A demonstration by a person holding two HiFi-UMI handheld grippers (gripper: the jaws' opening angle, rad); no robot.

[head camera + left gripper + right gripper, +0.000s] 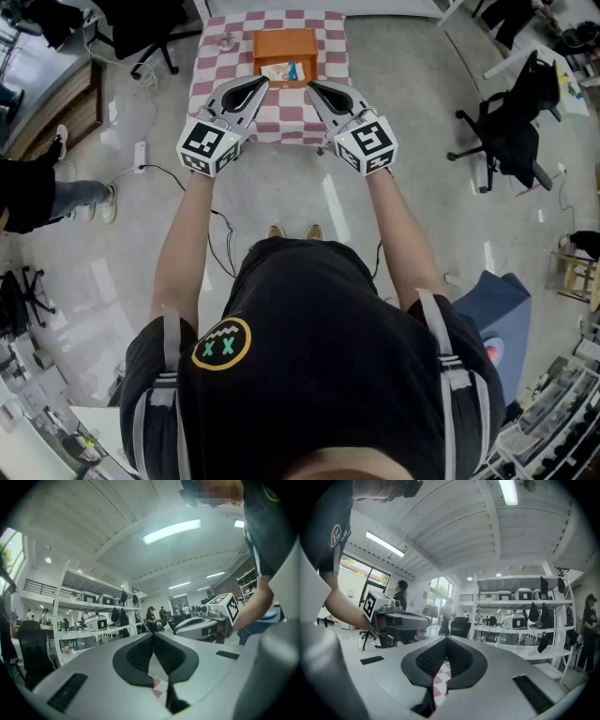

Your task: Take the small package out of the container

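Fingers (139,654) of the left gripper (256,85) and of the right gripper (315,88) are pressed together, pinching nothing, as a person holds both level above the near edge of a checked-cloth table (211,73). Just beyond their tips, mid-table, the small package (281,70) lies inside the orange container (286,44).

Bright ceiling strip lights (171,530) above me give even light with soft shadows, and the picture edges bend and go black.
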